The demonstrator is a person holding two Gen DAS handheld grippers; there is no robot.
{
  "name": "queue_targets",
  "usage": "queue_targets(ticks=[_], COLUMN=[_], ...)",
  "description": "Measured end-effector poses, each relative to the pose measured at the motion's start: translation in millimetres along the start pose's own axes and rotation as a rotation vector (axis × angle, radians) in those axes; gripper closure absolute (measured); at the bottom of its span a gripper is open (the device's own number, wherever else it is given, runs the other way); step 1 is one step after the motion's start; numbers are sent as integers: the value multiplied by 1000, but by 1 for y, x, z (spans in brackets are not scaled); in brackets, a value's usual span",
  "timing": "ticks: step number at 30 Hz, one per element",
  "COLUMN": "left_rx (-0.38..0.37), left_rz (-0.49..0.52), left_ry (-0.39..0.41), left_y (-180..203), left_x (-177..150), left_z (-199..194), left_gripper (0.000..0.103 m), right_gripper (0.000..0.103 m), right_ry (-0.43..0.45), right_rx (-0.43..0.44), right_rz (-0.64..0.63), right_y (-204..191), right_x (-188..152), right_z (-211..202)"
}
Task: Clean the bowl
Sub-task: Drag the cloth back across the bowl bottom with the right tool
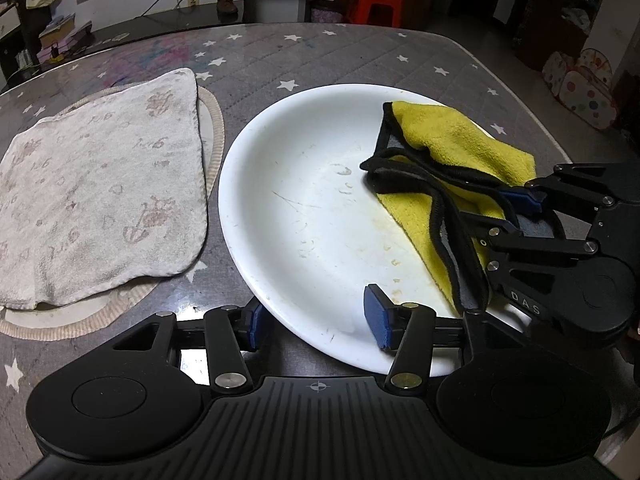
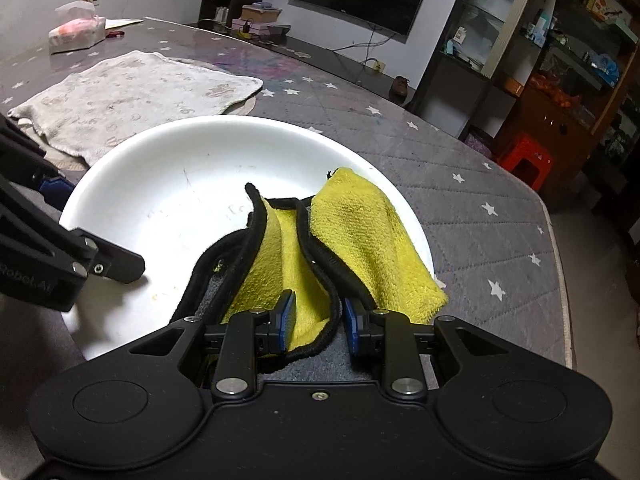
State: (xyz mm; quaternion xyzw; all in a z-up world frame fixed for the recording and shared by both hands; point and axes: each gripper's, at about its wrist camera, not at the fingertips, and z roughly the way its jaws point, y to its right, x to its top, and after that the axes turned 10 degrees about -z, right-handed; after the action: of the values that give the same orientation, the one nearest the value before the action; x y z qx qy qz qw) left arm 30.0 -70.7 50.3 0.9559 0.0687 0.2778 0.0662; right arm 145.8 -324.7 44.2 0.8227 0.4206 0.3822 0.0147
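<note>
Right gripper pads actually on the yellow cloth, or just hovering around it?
Touching. The right wrist view shows the right gripper with both blue pads pressed against a bunched fold of the yellow cloth, which lies in the white bowl.

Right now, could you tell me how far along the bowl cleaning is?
Underway. The right gripper is clamped on the yellow cloth, which lies inside the white bowl. The left gripper straddles the near rim, pads not pressing. Brownish smears remain on the bowl floor, so wiping is unfinished.
</note>
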Motion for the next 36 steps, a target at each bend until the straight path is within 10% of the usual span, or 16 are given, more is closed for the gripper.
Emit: queue_targets(ticks=[36], left_rx=[-1], left_rz=[-113], left_ry=[-16], left_y=[9], left_x=[-11], left_z=[-9], left_gripper=[52], right_gripper=[75], right_ry=[18], right_rx=[24], right_rz=[29], right_y=[2], right_x=[-3], right_z=[1])
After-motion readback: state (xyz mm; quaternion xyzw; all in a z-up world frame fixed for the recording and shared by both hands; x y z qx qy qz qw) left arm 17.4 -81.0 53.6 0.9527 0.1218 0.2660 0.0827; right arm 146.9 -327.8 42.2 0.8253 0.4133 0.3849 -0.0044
